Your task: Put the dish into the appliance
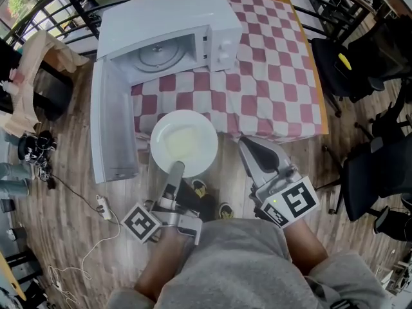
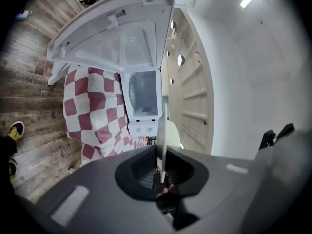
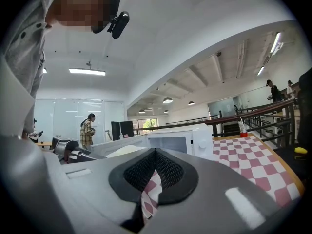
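Your left forearm reaches forward. The left gripper (image 1: 176, 168) is clamped on the near rim of the dish (image 1: 183, 140), which hangs just off the bench (image 1: 277, 76) edge, at 6 o'clock from the open microwave (image 1: 193, 18). Your right gripper (image 1: 246, 144), at 3 o'clock from the dish, has its jaws together on nothing. Only the left gripper view shows the dish edge-on between its jaws. In the head view the rim hides the lower jaw, and the pale patch on the dish is hard to make out.

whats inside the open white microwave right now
Only its round glass turntable shows inside the white microwave, with nothing on it. The casing's top covers the cavity's rear.
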{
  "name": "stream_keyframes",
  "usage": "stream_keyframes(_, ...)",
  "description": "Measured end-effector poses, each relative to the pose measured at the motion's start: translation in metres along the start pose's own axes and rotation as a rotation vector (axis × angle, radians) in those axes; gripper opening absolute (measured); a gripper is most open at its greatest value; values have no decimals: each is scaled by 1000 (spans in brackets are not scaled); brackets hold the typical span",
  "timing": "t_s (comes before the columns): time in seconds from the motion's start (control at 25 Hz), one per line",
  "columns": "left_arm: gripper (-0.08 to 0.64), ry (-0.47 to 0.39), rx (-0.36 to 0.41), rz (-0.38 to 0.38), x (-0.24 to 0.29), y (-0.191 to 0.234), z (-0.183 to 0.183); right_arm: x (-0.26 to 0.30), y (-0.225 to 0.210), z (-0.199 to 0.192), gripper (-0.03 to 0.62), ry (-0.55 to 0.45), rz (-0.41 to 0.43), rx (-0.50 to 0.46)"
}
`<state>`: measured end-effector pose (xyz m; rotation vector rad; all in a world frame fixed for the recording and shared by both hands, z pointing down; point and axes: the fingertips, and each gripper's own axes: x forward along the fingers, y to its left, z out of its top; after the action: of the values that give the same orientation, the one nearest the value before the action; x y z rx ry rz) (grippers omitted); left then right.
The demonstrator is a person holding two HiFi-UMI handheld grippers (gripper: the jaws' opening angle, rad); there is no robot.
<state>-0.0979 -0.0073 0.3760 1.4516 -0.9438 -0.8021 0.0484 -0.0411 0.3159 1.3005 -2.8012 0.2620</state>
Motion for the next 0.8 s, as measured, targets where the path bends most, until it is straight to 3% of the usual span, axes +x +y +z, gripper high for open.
stream_keyframes(0.8,36,47,-23,-7,39,7,54,56,1,9,-2,3,-54,-10)
